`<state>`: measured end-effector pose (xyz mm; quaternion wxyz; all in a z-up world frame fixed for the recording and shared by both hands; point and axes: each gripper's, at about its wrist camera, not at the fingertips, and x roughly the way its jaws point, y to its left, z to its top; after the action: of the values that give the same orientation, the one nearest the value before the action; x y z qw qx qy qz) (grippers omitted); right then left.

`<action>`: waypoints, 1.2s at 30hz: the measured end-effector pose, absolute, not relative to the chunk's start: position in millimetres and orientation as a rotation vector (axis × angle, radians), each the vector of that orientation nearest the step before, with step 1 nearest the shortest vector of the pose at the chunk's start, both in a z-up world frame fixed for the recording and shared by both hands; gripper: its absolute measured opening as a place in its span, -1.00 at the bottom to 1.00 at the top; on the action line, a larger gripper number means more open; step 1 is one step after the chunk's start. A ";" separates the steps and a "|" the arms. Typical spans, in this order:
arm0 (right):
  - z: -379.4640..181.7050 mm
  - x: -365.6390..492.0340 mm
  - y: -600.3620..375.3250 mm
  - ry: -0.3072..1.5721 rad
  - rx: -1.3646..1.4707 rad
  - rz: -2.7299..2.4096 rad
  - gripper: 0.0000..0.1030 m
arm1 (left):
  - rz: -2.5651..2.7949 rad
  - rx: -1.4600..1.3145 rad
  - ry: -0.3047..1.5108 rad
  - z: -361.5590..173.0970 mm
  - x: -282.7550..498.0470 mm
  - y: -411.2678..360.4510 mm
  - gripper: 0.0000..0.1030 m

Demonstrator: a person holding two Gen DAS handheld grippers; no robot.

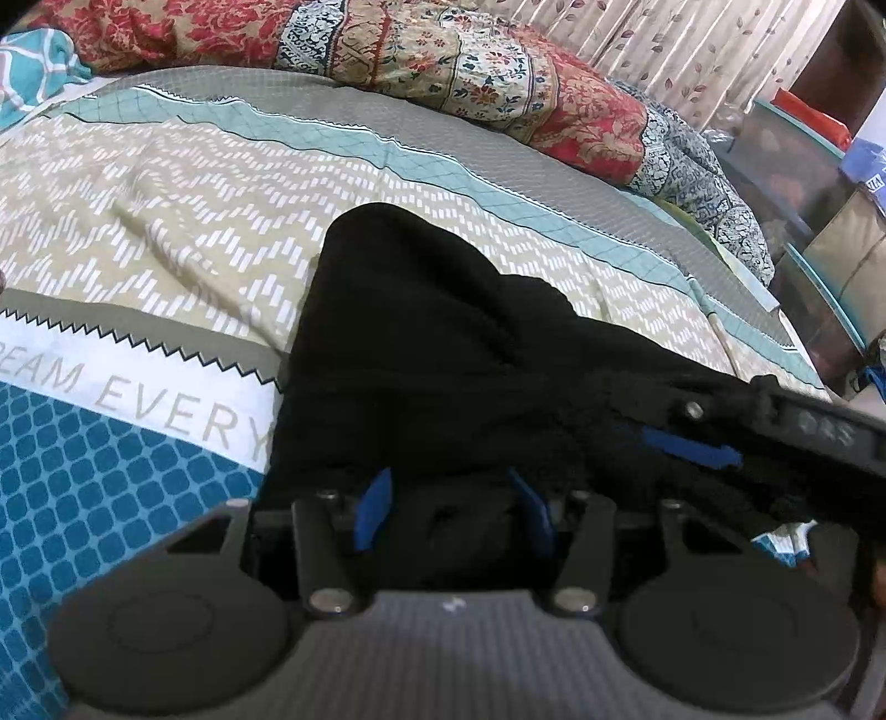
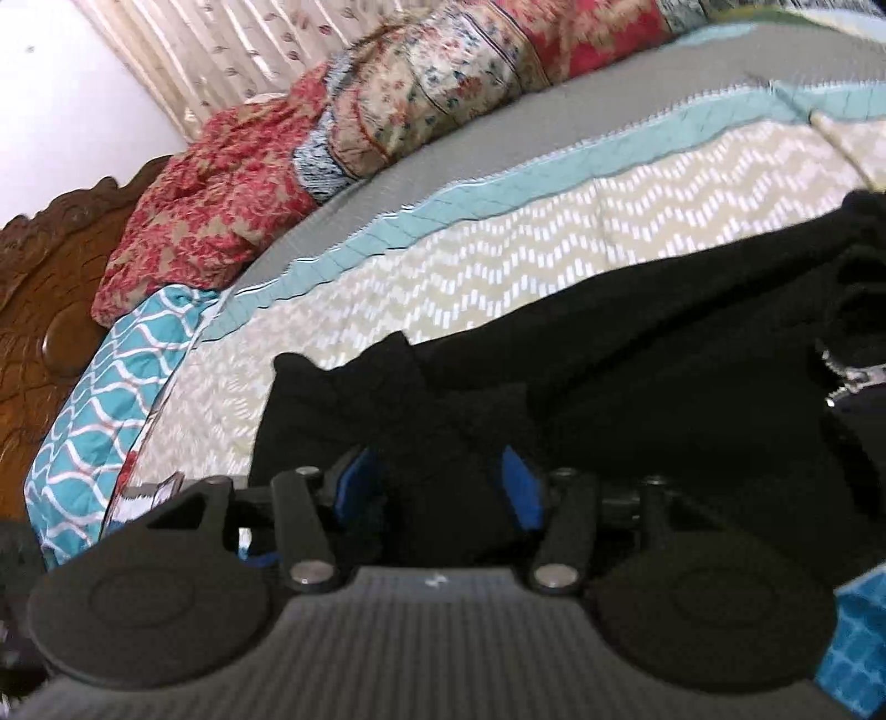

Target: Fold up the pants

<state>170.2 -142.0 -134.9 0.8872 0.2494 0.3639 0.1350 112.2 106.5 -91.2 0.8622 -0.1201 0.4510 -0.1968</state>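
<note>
Black pants [image 1: 421,343] lie bunched on the patterned bedsheet [image 1: 166,221]. In the left wrist view my left gripper [image 1: 454,501] sits low at the near edge of the cloth. Its blue pads [image 1: 372,509] press a thick fold of black fabric between them. My right gripper [image 1: 720,437] reaches in from the right, one blue pad against the same garment. In the right wrist view the pants [image 2: 637,343] stretch away to the right, and the right gripper [image 2: 440,490] has black cloth filling the gap between its blue pads [image 2: 523,493]. The fingertips are buried in fabric.
A red and floral quilt [image 1: 498,77] is heaped along the far side of the bed, with curtains [image 1: 692,50] behind. A carved wooden headboard [image 2: 50,266] and a teal patterned pillow [image 2: 105,399] stand at one end. Boxes and shelves [image 1: 819,183] crowd the bedside.
</note>
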 end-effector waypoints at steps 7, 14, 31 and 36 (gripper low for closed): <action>-152.9 180.9 -133.4 0.836 0.468 0.264 0.11 | -0.411 -0.227 0.945 -91.6 111.9 103.8 -0.04; -155.7 186.9 -141.8 0.845 0.491 0.257 0.17 | -0.399 -0.195 0.948 -90.9 113.1 98.5 -0.01; -120.5 82.2 -321.4 0.530 0.730 -0.084 0.36 | -0.395 -0.100 0.823 -32.2 140.2 65.6 0.41; -135.2 68.0 -368.3 0.486 0.791 -0.230 0.54 | -0.427 -0.087 0.903 -52.2 177.4 35.4 0.30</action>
<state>68.0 -368.3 -135.2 0.8877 0.3808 0.2339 -0.1108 177.3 35.4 -52.2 0.8770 -0.0417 0.4326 -0.2047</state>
